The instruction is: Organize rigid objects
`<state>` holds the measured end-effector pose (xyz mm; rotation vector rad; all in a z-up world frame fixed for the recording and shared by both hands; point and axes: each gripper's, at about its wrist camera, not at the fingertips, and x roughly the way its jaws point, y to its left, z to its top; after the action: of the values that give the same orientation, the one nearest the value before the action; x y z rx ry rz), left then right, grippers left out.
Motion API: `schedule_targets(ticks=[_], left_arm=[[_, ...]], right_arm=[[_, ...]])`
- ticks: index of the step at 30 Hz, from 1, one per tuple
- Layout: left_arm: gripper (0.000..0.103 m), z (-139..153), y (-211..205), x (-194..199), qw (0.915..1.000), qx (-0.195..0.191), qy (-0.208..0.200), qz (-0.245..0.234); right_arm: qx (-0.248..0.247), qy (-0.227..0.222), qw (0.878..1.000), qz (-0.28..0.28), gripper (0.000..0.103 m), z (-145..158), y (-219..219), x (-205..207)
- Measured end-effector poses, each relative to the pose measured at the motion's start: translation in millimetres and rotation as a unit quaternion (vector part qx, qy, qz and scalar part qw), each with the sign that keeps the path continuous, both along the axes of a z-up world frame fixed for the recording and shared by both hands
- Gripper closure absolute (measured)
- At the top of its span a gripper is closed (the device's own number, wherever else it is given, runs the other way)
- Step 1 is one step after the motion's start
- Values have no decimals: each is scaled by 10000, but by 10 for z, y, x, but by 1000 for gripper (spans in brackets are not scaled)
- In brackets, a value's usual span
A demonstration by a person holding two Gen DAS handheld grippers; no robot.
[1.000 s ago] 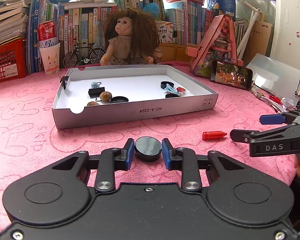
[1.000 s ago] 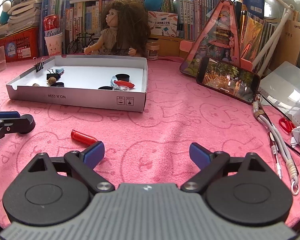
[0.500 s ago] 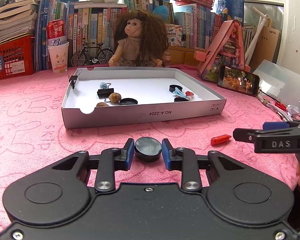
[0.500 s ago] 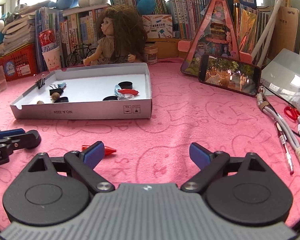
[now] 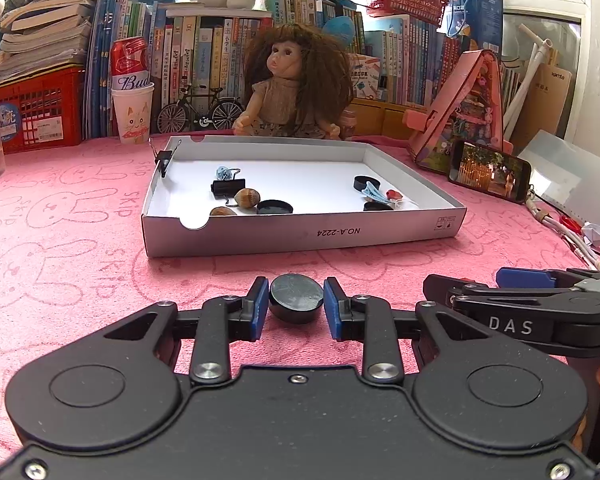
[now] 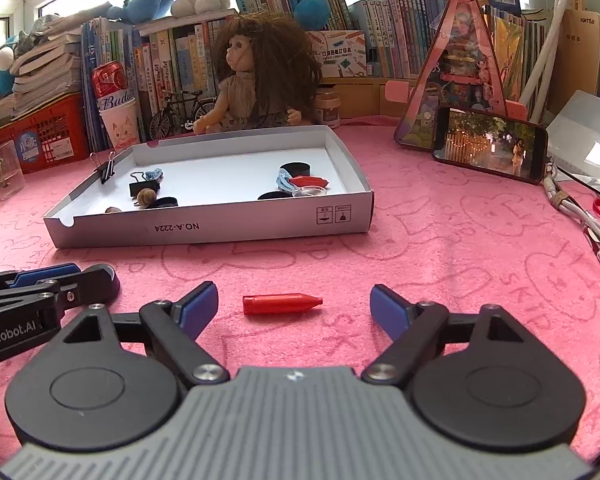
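Swinging in since a second ago, the right gripper (image 6: 292,306) now straddles the red crayon (image 6: 281,304) lying crosswise on the pink cloth, jaws closing but clear of it, while the left gripper (image 5: 296,304) clamps a black cap (image 5: 296,298).

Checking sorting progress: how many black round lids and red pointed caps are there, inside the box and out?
Black round lids: 4 (3 in box, 1 outside)
Red pointed caps: 2 (1 in box, 1 outside)
Total: 6
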<state>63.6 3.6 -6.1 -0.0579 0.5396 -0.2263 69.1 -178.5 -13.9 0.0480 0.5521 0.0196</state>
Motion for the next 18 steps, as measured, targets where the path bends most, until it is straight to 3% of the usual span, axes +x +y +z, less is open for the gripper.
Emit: schedule_targets(ticks=[2, 4, 9, 18], left_arm=[[75, -7, 4, 4, 10000, -7, 10, 5], [75, -12, 1, 7, 10000, -16, 19, 2], [75, -17, -6, 12, 10000, -29, 23, 7], [75, -18, -5, 13, 10000, -28, 24, 6]], right_arm=[[-15, 17, 10000, -2, 23, -28, -2, 1], [-98, -46, 9999, -1, 36, -34, -1, -15], [-21, -89, 10000, 18, 52, -23, -56, -18], [33, -136, 9999, 78, 54, -20, -75, -33]])
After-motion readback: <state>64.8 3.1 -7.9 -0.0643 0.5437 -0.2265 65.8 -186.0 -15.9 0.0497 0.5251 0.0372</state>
